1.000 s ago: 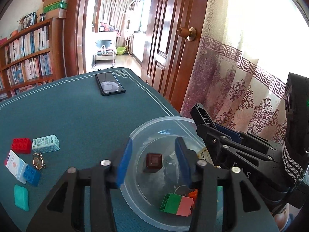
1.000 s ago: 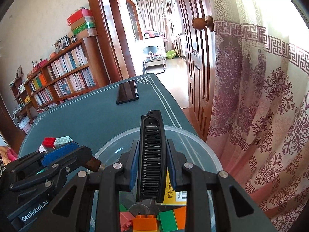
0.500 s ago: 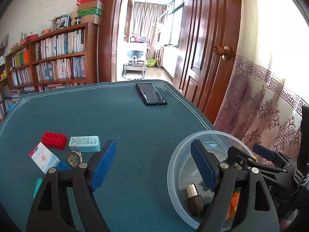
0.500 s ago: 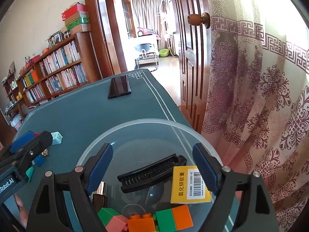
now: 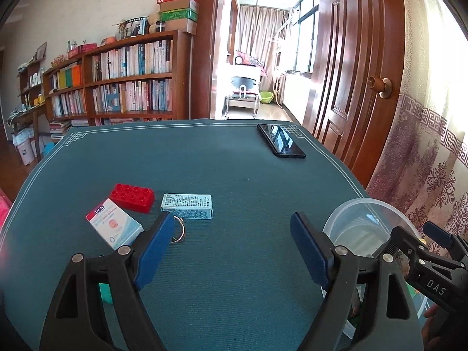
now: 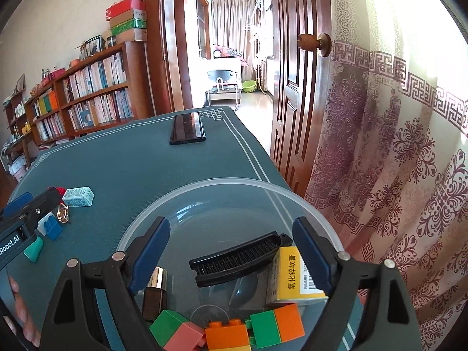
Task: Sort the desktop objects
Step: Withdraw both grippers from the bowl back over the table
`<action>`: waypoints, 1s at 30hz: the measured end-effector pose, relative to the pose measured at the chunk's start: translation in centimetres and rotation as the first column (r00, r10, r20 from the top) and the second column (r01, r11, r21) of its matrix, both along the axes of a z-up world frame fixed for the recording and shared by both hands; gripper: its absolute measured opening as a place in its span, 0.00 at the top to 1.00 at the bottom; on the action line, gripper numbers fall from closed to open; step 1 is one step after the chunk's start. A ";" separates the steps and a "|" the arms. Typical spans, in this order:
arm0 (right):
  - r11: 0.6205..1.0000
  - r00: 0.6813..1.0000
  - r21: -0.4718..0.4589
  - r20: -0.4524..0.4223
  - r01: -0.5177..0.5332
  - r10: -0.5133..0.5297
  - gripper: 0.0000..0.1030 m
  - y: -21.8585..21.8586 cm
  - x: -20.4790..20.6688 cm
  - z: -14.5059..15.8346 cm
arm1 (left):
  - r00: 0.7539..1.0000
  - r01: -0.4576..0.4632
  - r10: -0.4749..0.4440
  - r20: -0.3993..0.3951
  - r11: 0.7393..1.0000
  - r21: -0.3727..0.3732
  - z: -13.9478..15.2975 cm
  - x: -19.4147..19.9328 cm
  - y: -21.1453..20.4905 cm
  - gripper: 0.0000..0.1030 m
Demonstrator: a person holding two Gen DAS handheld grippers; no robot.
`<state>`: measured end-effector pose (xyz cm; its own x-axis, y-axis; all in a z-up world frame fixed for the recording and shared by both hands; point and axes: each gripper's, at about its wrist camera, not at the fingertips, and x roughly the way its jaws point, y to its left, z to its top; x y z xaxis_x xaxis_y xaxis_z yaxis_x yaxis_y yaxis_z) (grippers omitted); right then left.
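Both wrist views face doorward, sharing the phone.

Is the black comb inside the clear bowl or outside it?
Inside: the black comb lies within the clear bowl, propped on the yellow box.

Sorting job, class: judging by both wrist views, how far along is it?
Done: the comb, yellow box and bricks lie in the clear bowl. In hand: nothing; both claws, left and right, are open. Left: red brick, two small boxes, key ring.

Place: a home study or living room
Evidence: wooden bookshelf packed with books, panelled wooden door, patterned curtain, doorway onto a sunlit balcony room
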<state>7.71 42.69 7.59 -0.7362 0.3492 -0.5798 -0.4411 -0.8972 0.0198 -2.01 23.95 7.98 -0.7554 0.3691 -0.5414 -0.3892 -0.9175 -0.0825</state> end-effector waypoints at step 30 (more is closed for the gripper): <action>0.985 0.993 0.129 0.042 -0.116 0.112 0.01 -6.8 -0.6 -0.3 | 0.985 -0.142 0.140 0.102 0.990 0.017 -3.3 -0.2 -7.1 0.18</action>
<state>7.07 35.86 7.30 -0.7561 0.3389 -0.5599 -0.3343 -0.9354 -0.1148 -2.19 16.89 4.67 -0.7432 0.2765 -0.6093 -0.2447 -0.9598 -0.1372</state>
